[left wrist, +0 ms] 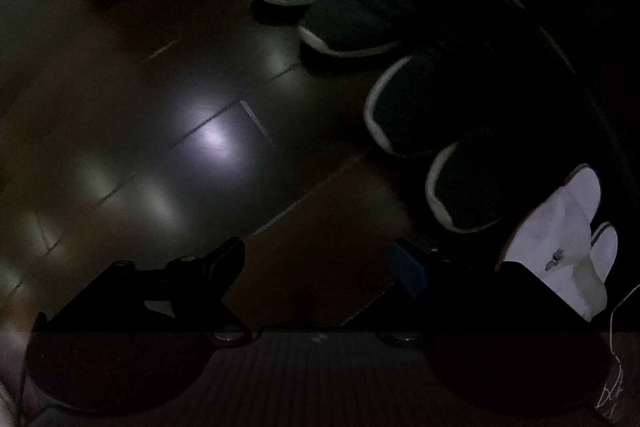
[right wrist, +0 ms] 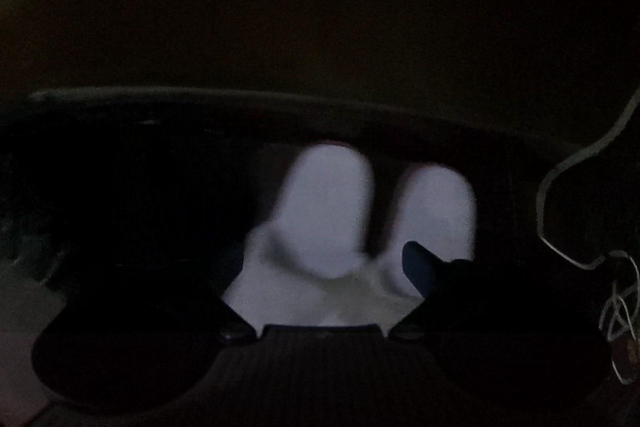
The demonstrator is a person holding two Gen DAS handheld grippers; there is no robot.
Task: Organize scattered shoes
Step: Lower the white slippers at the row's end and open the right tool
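The brown wooden plank floor (left wrist: 192,131) looked smooth and shiny, and a bright spot of light bounced off it. The four dark slippers with pale edges (left wrist: 352,23) looked soft, like matt cloth. The pair of white slippers (left wrist: 560,227) looked like soft, dull cloth too. In the right wrist view the same white pair (right wrist: 328,211) was blurry. The black left gripper (left wrist: 320,267) looked like hard matt plastic, with small shiny metal screws.

Four dark shoes (left wrist: 400,107) with pale soles in a curved row, toes to the floor; white slippers (right wrist: 332,211) paired at the row's end.
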